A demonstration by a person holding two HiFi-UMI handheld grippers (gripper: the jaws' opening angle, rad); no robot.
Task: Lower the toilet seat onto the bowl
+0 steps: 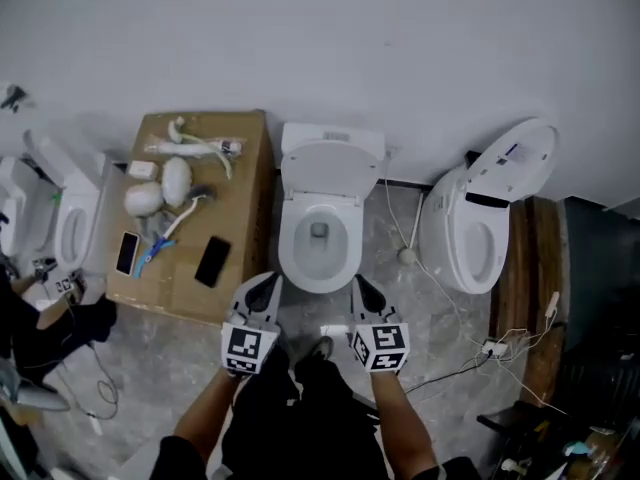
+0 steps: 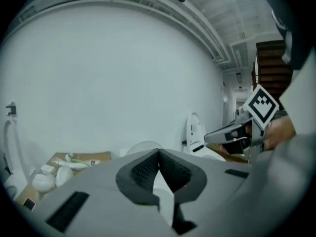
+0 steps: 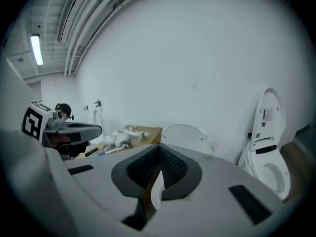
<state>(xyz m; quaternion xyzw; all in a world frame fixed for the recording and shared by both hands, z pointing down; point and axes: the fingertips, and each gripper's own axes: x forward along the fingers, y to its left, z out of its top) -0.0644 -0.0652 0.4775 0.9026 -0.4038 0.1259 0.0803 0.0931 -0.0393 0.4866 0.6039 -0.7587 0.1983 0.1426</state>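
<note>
A white toilet stands against the wall; its bowl [image 1: 318,243] is uncovered and the seat and lid [image 1: 330,171] are tipped up against the tank. My left gripper [image 1: 265,288] hovers just in front of the bowl's left front rim, jaws shut with nothing between them. At the right front rim my right gripper [image 1: 362,289] is likewise shut and empty. The left gripper view shows its closed jaws [image 2: 159,153] pointing at the raised lid [image 2: 144,146]. In the right gripper view the closed jaws [image 3: 159,148] face the same lid [image 3: 183,132].
A cardboard box [image 1: 243,183] left of the toilet carries white parts and two phones. A second toilet [image 1: 468,233] with raised lid stands at right beside a wooden pallet [image 1: 522,268]; cables [image 1: 470,353] trail over the floor. Another toilet [image 1: 62,223] and a person [image 1: 40,323] are at far left.
</note>
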